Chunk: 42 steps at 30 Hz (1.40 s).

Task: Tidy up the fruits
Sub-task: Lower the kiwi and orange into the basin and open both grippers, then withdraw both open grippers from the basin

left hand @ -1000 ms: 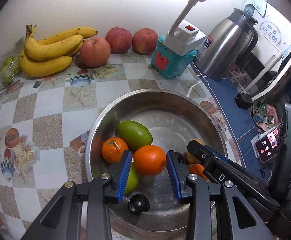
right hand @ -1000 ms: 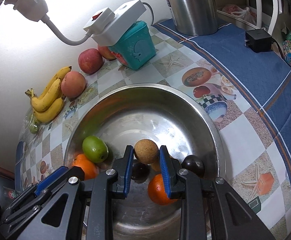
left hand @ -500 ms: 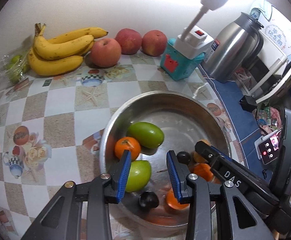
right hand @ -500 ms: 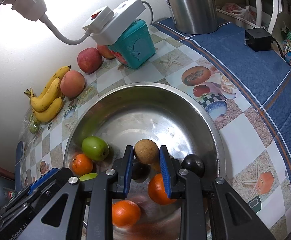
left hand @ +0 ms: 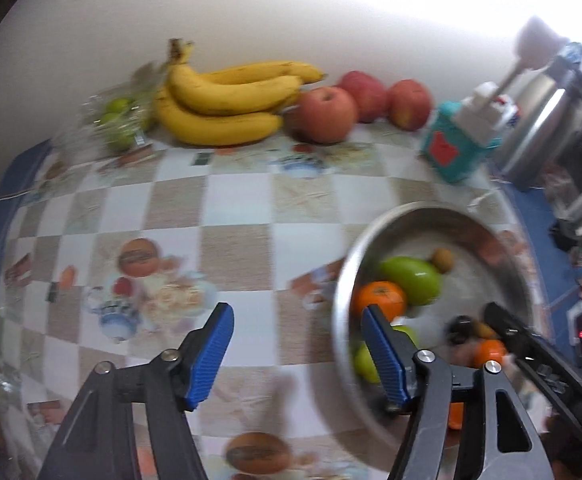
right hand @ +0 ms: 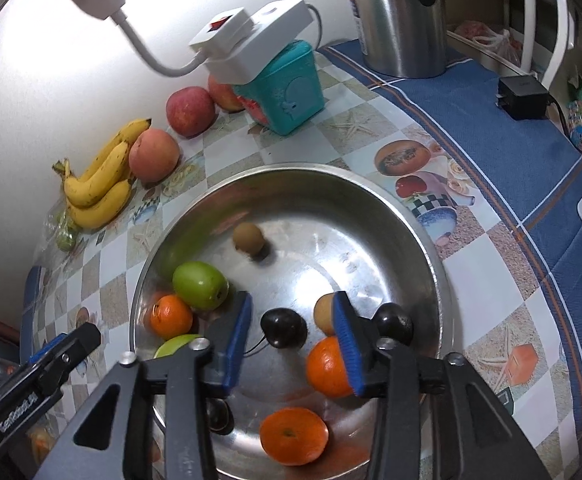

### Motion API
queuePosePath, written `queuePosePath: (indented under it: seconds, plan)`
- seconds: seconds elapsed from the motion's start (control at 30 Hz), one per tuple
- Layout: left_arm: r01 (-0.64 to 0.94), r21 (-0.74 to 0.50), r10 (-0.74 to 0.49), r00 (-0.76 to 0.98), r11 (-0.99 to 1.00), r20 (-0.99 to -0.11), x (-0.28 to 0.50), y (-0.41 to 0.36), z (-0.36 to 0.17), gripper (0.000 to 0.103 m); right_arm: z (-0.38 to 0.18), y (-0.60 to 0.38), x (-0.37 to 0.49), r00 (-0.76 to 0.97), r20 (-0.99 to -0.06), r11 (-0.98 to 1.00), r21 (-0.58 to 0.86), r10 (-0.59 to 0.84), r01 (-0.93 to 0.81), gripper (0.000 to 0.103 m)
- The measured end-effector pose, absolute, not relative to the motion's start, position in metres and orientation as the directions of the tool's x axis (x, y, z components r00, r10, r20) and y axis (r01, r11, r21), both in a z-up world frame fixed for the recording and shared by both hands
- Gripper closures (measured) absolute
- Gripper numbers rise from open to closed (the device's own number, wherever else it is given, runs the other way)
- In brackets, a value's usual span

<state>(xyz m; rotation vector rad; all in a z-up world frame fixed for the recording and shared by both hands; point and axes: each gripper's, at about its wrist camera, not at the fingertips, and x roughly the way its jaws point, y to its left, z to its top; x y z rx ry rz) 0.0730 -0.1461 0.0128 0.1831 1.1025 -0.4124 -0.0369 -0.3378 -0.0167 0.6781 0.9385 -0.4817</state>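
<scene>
Sorting in progress: both claws are parted and carry nothing. The right gripper [right hand: 291,332] hovers low over the steel bowl [right hand: 427,240], a dark plum [right hand: 283,327] lying loose between its spread fingers, an orange [right hand: 327,368] touching the right-hand finger and a small brown fruit [right hand: 249,238] well ahead. The left gripper [left hand: 297,350] hangs over bare checked tablecloth [left hand: 231,240], the bowl's rim just at its right finger; bananas [left hand: 227,100] and apples [left hand: 325,114] sit far ahead against the wall. The next move likely calls for closing on the plum, gently, since round fruit rolls. Open cloth left of the bowl offers room; the rim and crowded fruit hem in the right claw.
</scene>
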Motion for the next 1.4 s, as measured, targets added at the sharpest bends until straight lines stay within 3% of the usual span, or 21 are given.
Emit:
queuePosePath:
  seconds: [0.03, 0.13, 0.27, 0.5, 0.6, 0.93, 1.13, 1.4]
  plan:
    - [0.397, -0.037, -0.206, 0.394, 0.917, -0.896, 0.075, -0.142, 0.010, 0.026, -0.016, -0.335, -0.036, 0.511, -0.855, 0.703, 0.311, -0.087, 0.640, 0.043]
    - [0.356, 0.013, -0.148, 0.421, 0.935, -0.895, 0.080, -0.130, 0.003, 0.018, -0.015, -0.328, -0.034, 0.507, -0.858, 0.719, 0.302, -0.081, 0.626, 0.042]
    - [0.321, 0.063, -0.094, 0.453, 0.945, -0.887, 0.081, -0.117, -0.001, 0.003, -0.015, -0.316, -0.030, 0.493, -0.866, 0.747, 0.274, -0.082, 0.605, 0.027]
    - [0.281, 0.093, -0.046, 0.451, 0.955, -0.891, 0.073, -0.099, -0.005, 0.000, -0.013, -0.294, -0.030, 0.484, -0.870, 0.788, 0.236, -0.089, 0.568, 0.025]
    - [0.271, 0.102, -0.031, 0.447, 0.957, -0.894, 0.068, -0.092, -0.006, 0.000, -0.011, -0.286, -0.034, 0.492, -0.865, 0.799, 0.227, -0.096, 0.557, 0.010]
    - [0.241, 0.153, 0.027, 0.457, 0.958, -0.889, 0.040, -0.066, 0.004, 0.000, -0.005, -0.263, -0.054, 0.485, -0.870, 0.826, 0.208, -0.088, 0.524, 0.009]
    - [0.210, 0.245, 0.121, 0.474, 0.947, -0.872, 0.018, -0.054, 0.008, 0.000, -0.006, -0.248, -0.069, 0.439, -0.894, 0.842, 0.163, -0.096, 0.515, 0.009]
    - [0.228, 0.249, 0.112, 0.485, 0.941, -0.867, -0.006, -0.043, 0.011, 0.000, -0.011, -0.236, -0.091, 0.421, -0.904, 0.840, 0.175, -0.070, 0.514, 0.009]
